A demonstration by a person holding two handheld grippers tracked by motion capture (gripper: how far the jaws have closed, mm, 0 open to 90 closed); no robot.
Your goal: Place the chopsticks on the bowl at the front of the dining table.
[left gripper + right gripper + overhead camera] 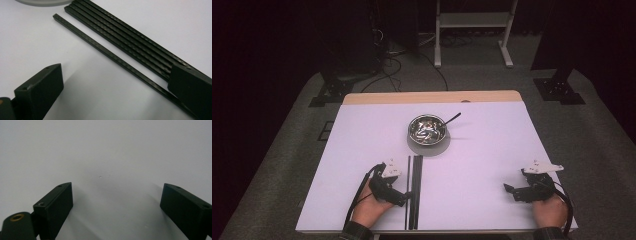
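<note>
Your left hand and right hand rest at the near edge of the white worktop, each holding a black tool. Your left tool sits low beside a bundle of black chopsticks that lies lengthwise, pointing away from you. In the left gripper view its jaws stand wide apart and grip nothing: one lone chopstick runs between them, slightly apart from the four packed chopsticks next to it, and the right-hand jaw overlaps the near ends of the sticks. Whether that jaw touches them cannot be told.

Your right tool is well apart from the sticks, toward the worktop's right side, its jaws pointing inward to the left. In the right gripper view the jaws are spread wide over bare white surface, holding nothing.

Farther out, near the centre of the worktop, a shiny metal bowl stands on a round grey coaster, just beyond the far tips of the chopsticks. A dark-handled utensil leans out over the bowl's right rim; what lies inside the bowl is too small to tell.

Beyond the worktop's wooden far edge, cables trail across grey floor, beside the legs of a white stand.
</note>
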